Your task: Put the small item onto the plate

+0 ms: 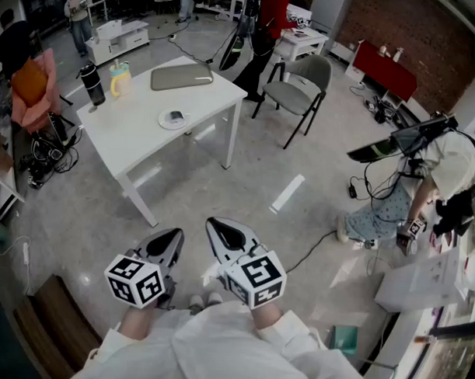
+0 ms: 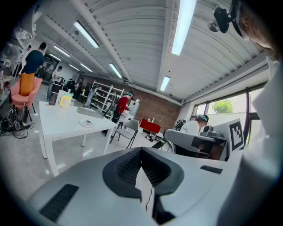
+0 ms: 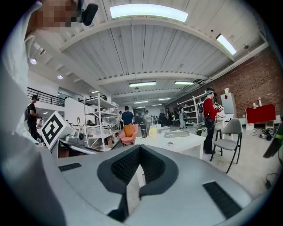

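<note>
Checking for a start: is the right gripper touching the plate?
Apart: the head view shows a stretch of floor between the right gripper and the plate.

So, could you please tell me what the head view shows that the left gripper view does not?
Only the head view: the left gripper's marker cube, a white tape strip on the floor. Only the left gripper view: ceiling lights, a window with a tree. Both: the white table, its plate, the grey chair, and that gripper, shut.
</note>
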